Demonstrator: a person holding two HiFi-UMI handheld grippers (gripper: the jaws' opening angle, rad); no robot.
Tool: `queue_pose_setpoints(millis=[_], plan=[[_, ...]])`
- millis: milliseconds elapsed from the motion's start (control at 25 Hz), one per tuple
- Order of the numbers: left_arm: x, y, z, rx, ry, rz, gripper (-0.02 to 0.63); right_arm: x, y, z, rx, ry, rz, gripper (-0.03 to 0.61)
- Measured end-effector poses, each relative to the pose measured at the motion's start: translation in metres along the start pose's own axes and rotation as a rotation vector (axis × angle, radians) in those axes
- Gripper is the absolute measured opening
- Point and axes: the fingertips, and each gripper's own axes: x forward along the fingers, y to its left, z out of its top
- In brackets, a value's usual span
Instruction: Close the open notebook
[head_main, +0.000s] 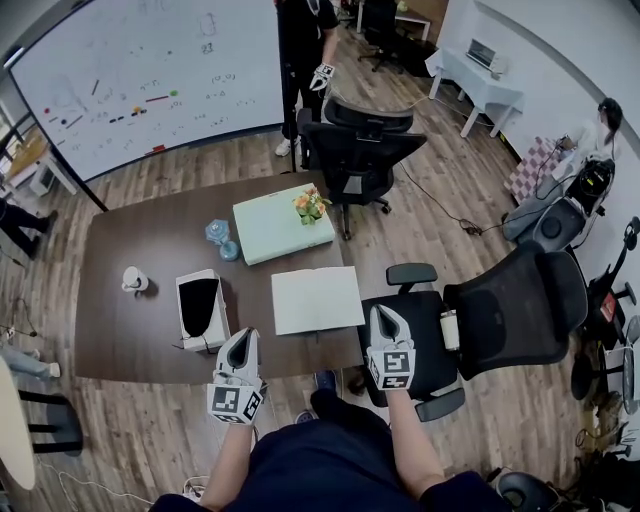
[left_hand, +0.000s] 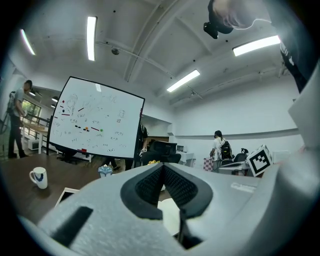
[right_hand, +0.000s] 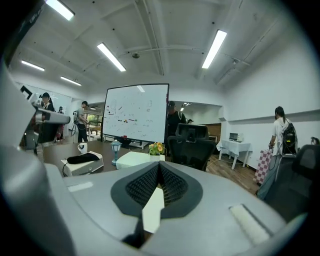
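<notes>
Left tool (head_main: 242, 338) and right tool (head_main: 384, 318) each have their jaws pressed together on nothing. They are held by the near edge of the desk (head_main: 120, 340). The white notebook (head_main: 317, 299) lies flat on the desk, just ahead and between them (whiteboard (head_main: 150, 70) scribbles are too small to read).

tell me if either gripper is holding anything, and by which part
Nothing is held. The left gripper and the right gripper both have their jaws together and empty, clear of the notebook.
</notes>
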Motion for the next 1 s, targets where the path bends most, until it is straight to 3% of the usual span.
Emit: queue_pose_setpoints(millis=[480,760,1000], plan=[[0.017,0.012,-0.004,0.013,0.017,0.017,-0.014,0.048,-0.024,-0.104,0.016,0.095,0.023,0.011],[0.023,0.009,-0.004,0.026,0.026,0.017,-0.014,0.055,-0.028,-0.177,0.021,0.234,0.045,0.009],[0.028,0.005,-0.004,0.035,0.038,0.011,-0.014,0.061,-0.026,-0.214,0.014,0.293,0.09,0.009]])
